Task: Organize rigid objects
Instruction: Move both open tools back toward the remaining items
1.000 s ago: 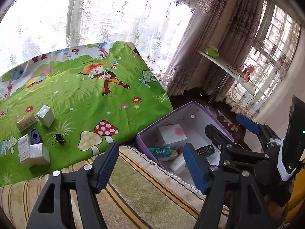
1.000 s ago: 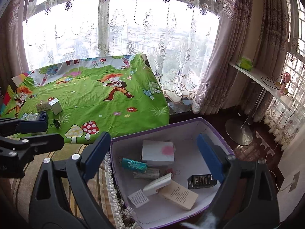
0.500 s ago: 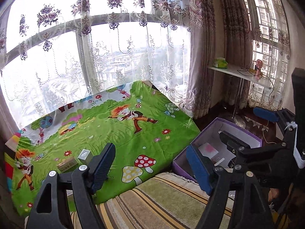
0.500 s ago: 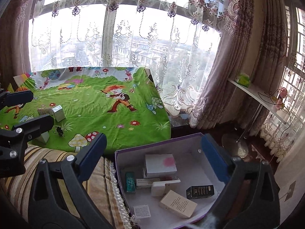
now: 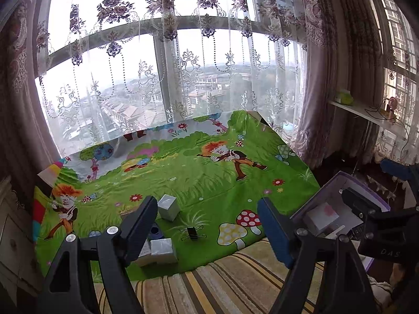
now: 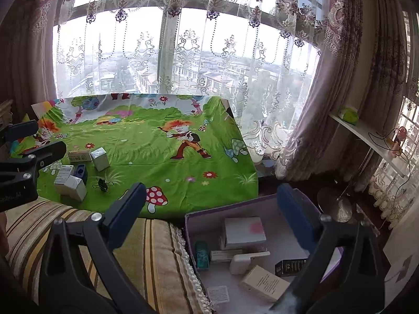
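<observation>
Several small boxes lie on the green cartoon mat (image 6: 157, 162): a silver one (image 5: 169, 206), another silver one (image 5: 162, 251), a brown one (image 6: 80, 156), a white one (image 6: 62, 175), plus a blue item (image 6: 81, 172) and a black binder clip (image 5: 193, 233). My left gripper (image 5: 207, 209) hovers open above them, holding nothing. The purple box (image 6: 222, 206) holds a white-and-pink box (image 6: 244, 231), a teal box (image 6: 203, 255), a black box (image 6: 290, 267) and a beige box (image 6: 264, 282). My right gripper (image 6: 212, 193) stands wide open over its near left corner, with nothing in it.
A striped cushion (image 6: 146, 248) runs between the mat and the purple box. Lace curtains and a window back the mat. A white wall shelf (image 6: 366, 130) and a round lamp base (image 6: 335, 204) stand at the right.
The left gripper swung up and left, from over the purple box toward the boxes on the mat, and its jaws widened. The right gripper drew back a little and opened wider.
</observation>
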Action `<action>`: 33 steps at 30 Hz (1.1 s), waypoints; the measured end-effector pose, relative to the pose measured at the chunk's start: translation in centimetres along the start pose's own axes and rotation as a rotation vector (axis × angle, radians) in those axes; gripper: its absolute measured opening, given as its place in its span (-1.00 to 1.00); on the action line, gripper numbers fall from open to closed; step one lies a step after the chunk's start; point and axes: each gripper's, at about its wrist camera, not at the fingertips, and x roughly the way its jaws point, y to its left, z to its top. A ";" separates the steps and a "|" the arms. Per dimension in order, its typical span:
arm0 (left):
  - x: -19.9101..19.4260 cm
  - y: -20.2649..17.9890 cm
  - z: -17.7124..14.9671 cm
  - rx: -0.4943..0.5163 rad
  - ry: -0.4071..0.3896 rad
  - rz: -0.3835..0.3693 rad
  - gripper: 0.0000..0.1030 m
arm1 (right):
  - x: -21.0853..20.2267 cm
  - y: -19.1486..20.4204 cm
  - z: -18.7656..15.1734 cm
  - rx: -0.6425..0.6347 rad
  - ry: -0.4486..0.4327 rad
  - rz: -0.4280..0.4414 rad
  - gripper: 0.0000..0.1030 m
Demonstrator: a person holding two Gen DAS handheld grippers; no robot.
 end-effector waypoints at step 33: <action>9.6 20.0 1.9 -0.293 0.229 0.110 0.54 | 8.1 6.4 5.3 0.007 0.141 0.293 0.95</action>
